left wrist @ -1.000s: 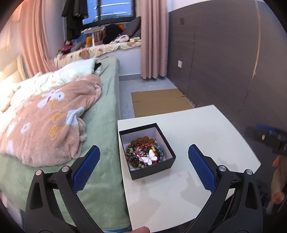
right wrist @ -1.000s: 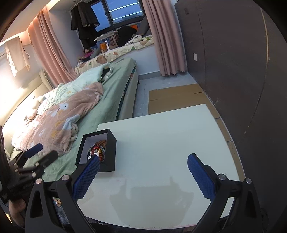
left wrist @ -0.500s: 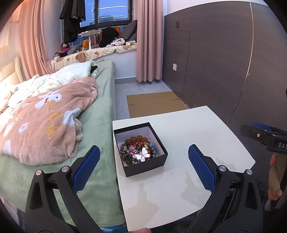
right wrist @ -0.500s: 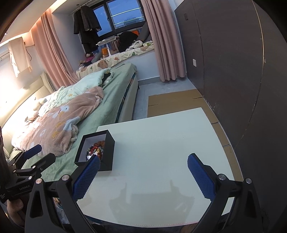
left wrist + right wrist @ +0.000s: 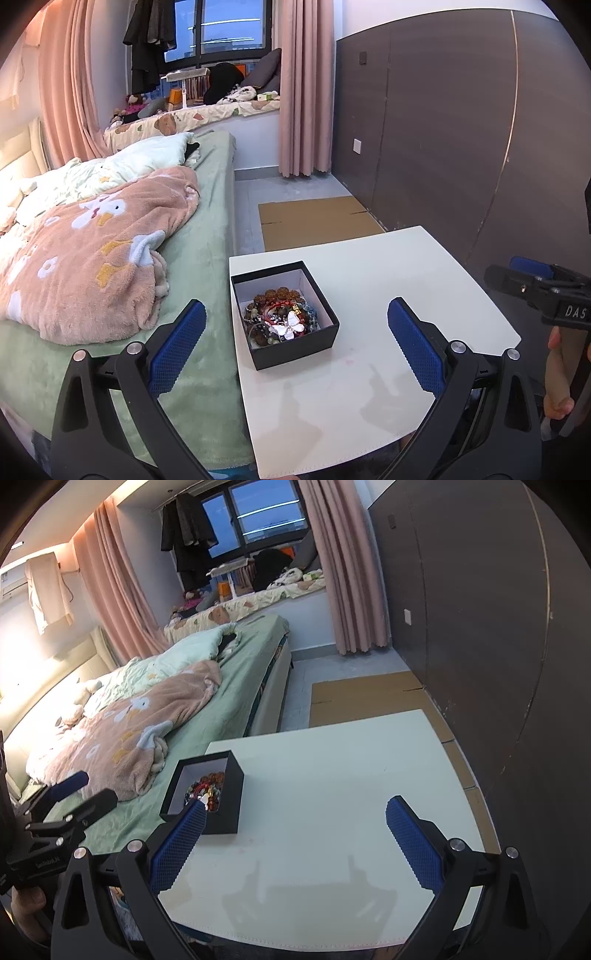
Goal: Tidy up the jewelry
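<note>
A small black box [image 5: 291, 334] with a white lining sits near the left edge of the white table [image 5: 388, 280]. Inside it lies a tangle of jewelry [image 5: 280, 317]: brown bead bracelets, red and blue pieces, and a white butterfly piece [image 5: 290, 325]. My left gripper [image 5: 295, 341] is open, above and short of the box, with nothing between its blue pads. My right gripper [image 5: 295, 834] is open too and empty, over the table's near half, with the box [image 5: 207, 794] behind its left pad [image 5: 181, 843].
A bed [image 5: 207, 236] with a green sheet and a pink blanket [image 5: 92, 251] runs along the table's left side. Flat cardboard [image 5: 317, 221] lies on the floor beyond the table. A dark panelled wall [image 5: 461, 129] stands to the right. A hand [image 5: 559, 376] holds the right gripper.
Both views have pulled back and risen a little, so the box and table sit slightly farther off. Both grippers stay open and empty.
</note>
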